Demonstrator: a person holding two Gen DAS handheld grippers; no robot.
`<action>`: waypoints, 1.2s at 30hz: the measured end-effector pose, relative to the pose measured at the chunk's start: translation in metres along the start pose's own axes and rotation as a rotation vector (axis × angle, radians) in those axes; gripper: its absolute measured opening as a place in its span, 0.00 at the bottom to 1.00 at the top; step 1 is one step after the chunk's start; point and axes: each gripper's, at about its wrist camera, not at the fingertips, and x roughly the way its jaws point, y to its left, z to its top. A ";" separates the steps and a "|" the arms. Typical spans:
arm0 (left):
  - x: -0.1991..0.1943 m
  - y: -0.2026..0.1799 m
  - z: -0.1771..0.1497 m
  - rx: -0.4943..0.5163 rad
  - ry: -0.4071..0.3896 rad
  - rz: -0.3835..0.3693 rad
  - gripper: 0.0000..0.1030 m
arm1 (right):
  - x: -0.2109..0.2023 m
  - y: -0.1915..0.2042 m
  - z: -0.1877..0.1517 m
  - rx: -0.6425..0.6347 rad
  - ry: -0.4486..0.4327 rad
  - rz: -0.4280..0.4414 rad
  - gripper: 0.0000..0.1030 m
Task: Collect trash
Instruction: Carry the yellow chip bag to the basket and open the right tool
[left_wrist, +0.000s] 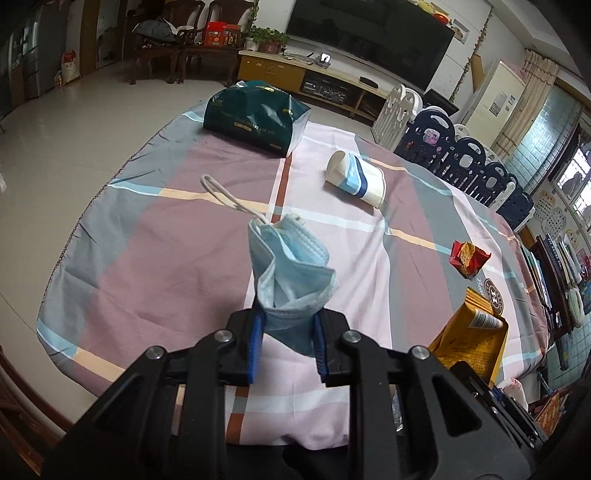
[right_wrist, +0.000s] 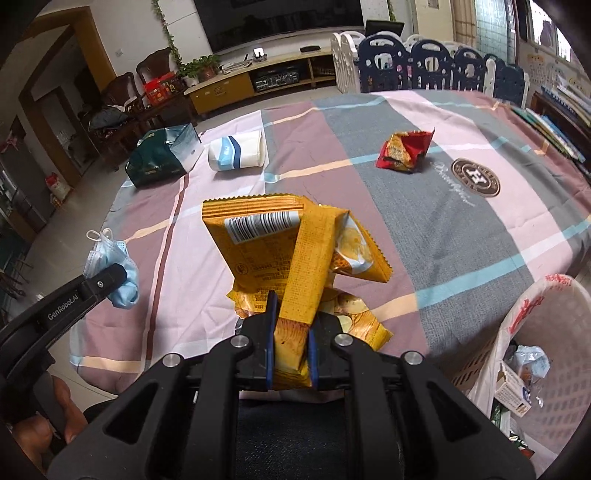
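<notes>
Over the near edge of the round bench (left_wrist: 147, 258), which is draped in a checked cloth of pink, mauve and grey, the left gripper (left_wrist: 288, 332) has its jaws clamped on a crumpled pale-blue pleated face mask (left_wrist: 291, 273); the mask stands up from the blue pads, its white ear loop trailing out ahead; beside it the right gripper (right_wrist: 291, 339) has its jaws clamped on a folded yellow foil snack bag (right_wrist: 280, 251) with a white barcode label, held clear of the cloth; in the right wrist view the left gripper (right_wrist: 110, 280) shows from the side at the left edge, the mask (right_wrist: 110, 266) bunched at its tip. Lying on the cloth farther off are a white paper cup with blue bands (left_wrist: 356, 179), tipped on its side; a dark green paper gift bag (left_wrist: 255, 114) near the far edge, also lying down; and a crumpled red and gold wrapper (left_wrist: 469, 258), well apart from the cup toward the right. Just past the bench's right side stands a pale pink slotted plastic basket (right_wrist: 554, 332) lined with a printed bag, some packaging and scraps already inside it.
</notes>
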 end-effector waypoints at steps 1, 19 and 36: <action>0.000 0.000 0.000 0.000 0.000 0.001 0.23 | -0.002 0.003 0.000 -0.015 -0.012 -0.009 0.14; 0.001 -0.003 -0.001 0.010 0.005 0.004 0.23 | -0.045 -0.026 0.006 0.066 -0.172 0.052 0.14; -0.024 -0.023 -0.006 0.097 -0.048 -0.101 0.22 | -0.105 -0.213 -0.075 0.281 0.002 -0.151 0.14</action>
